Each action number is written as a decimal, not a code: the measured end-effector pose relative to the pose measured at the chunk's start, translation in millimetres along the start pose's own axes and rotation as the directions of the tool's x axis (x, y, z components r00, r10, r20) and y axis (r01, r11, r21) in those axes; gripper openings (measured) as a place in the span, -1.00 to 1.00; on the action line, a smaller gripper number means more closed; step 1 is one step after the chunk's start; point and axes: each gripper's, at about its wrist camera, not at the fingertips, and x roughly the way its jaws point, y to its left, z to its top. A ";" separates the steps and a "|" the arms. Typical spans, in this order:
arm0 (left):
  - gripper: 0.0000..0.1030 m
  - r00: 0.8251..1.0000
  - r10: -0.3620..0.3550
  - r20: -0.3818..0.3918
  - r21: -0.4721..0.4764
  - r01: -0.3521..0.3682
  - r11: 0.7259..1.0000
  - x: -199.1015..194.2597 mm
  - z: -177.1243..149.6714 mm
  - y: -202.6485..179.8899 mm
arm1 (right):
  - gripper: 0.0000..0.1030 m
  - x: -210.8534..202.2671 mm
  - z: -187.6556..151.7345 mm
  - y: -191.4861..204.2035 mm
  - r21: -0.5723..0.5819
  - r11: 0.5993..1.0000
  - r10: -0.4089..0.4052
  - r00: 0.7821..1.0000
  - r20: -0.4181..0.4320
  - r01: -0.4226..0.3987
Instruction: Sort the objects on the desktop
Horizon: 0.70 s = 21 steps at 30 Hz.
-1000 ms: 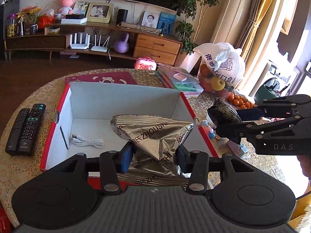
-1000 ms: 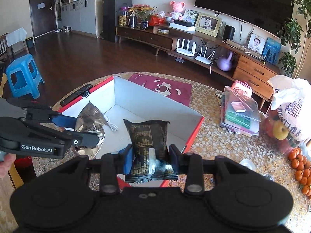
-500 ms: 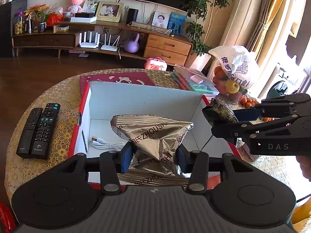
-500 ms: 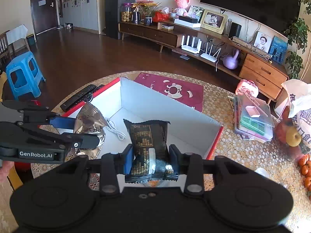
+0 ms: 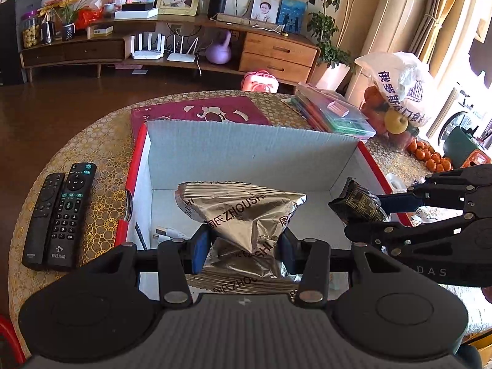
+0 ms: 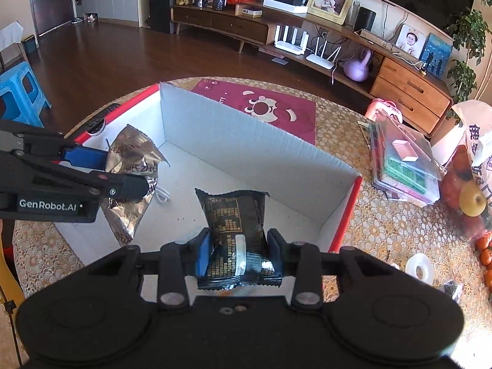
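My left gripper [image 5: 243,246] is shut on a crumpled silver foil snack bag [image 5: 243,212], held over the near left part of an open red-edged cardboard box [image 5: 252,144]. My right gripper [image 6: 240,250] is shut on a black snack packet with gold print [image 6: 235,215], held over the box's near right part. From the right wrist view the left gripper [image 6: 123,169] and the silver bag [image 6: 132,160] hang at the left. In the left wrist view the right gripper [image 5: 378,212] with the black packet [image 5: 356,204] shows at the right. A white cable [image 5: 167,233] lies on the box floor.
Two black remotes [image 5: 58,212] lie left of the box on the gold-patterned round table [image 5: 104,141]. A dark red mat [image 6: 261,107] lies behind the box. Clear plastic cases [image 6: 402,156], a bag of fruit [image 5: 396,92], oranges [image 5: 430,156] and a tape roll [image 6: 419,269] sit to the right.
Both grippers have moved forward and lower over the box, still holding their packets. The box now fills more of both views.
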 end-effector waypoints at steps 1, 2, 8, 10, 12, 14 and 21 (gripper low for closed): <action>-0.11 1.000 0.004 -0.006 0.004 -0.004 1.000 3.8 2.2 0.2 | -0.26 3.8 0.0 0.7 -0.003 1.000 -0.005 1.000 -0.007 0.005; -0.11 1.000 0.010 -0.011 0.009 -0.010 1.000 7.6 4.3 0.0 | -0.26 7.2 0.0 1.4 -0.007 1.000 -0.009 1.000 -0.012 0.009; -0.11 0.998 0.036 -0.047 0.054 -0.033 0.998 28.4 13.6 -1.7 | -0.26 23.1 2.8 4.0 -0.026 0.999 -0.022 0.999 -0.032 0.021; -0.11 0.997 0.047 -0.062 0.069 -0.043 0.997 36.5 16.2 -2.2 | -0.26 27.8 4.4 5.1 -0.031 0.999 -0.024 0.999 -0.039 0.023; -0.11 0.996 0.048 -0.074 0.079 -0.042 0.996 42.3 18.1 -2.5 | -0.26 32.5 5.3 7.0 -0.041 0.999 -0.026 0.999 -0.047 0.025; -0.11 0.995 0.051 -0.088 0.085 -0.043 0.995 48.1 20.2 -2.7 | -0.27 37.4 5.9 9.6 -0.055 0.998 -0.028 0.998 -0.056 0.024; -0.11 0.988 0.072 -0.138 0.126 -0.054 0.991 67.7 24.2 -7.0 | -0.27 50.4 3.5 16.8 -0.087 0.996 -0.024 0.996 -0.087 0.017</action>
